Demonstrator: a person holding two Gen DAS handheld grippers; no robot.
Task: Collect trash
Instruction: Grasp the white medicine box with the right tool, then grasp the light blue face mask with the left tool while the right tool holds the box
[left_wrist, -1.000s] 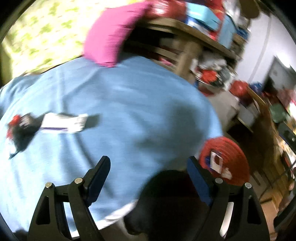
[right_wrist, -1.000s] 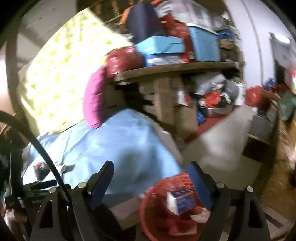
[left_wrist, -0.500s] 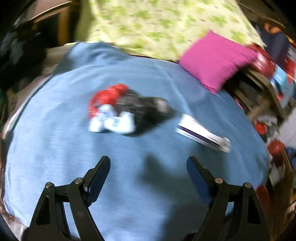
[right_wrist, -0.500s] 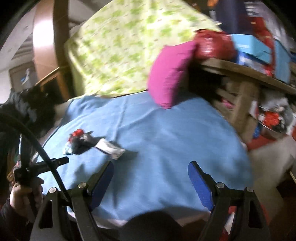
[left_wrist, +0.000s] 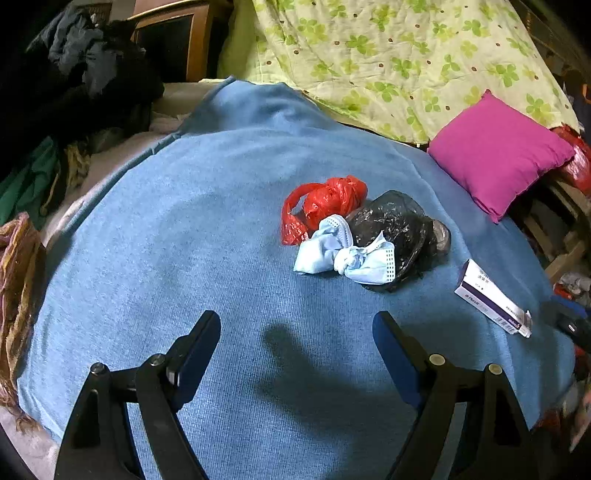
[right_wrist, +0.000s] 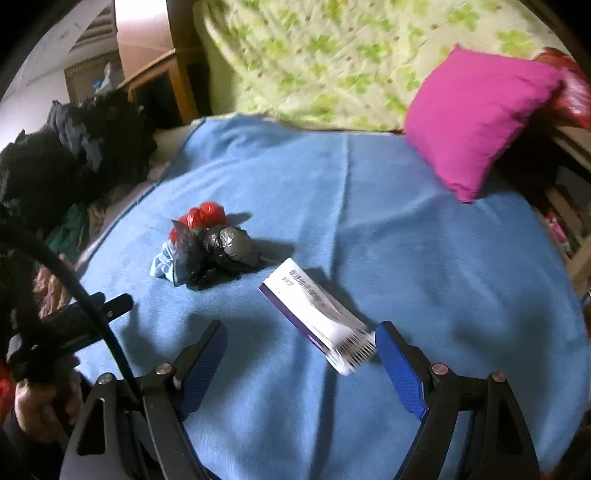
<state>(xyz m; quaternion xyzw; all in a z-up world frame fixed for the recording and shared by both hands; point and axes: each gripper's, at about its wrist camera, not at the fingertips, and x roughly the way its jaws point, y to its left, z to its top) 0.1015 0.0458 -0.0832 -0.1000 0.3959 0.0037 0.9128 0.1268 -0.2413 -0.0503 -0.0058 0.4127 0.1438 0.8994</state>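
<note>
Hovering over a blue blanket (left_wrist: 184, 240), the left gripper (left_wrist: 295, 325) has its jaws spread wide with nothing between them, only bare cloth and its own shadow under the blue pads. Just beyond it, a little to the right, the trash lies in one clump: a crumpled light-blue face mask (left_wrist: 343, 254) nearest, a black plastic bag (left_wrist: 399, 225) touching it behind and to the right, and a knotted red plastic bag (left_wrist: 325, 203) against both on the far left. A white and purple carton (left_wrist: 491, 295) lies apart from the clump, near the blanket's right edge.

In the right wrist view the right gripper (right_wrist: 299, 332) also stands with jaws spread and empty; the carton's barcode end sits just beside the inner tip of its right-hand finger, though whether they touch I cannot tell. The clump lies farther off to the left. At the left edge a hand (right_wrist: 33, 406) grips the other tool's handle.

Farther back a magenta pillow (left_wrist: 498, 155) rests on the blanket's far right, against a green-flowered quilt (left_wrist: 388, 48). Dark clothes (left_wrist: 85, 74) are heaped at the far left.
</note>
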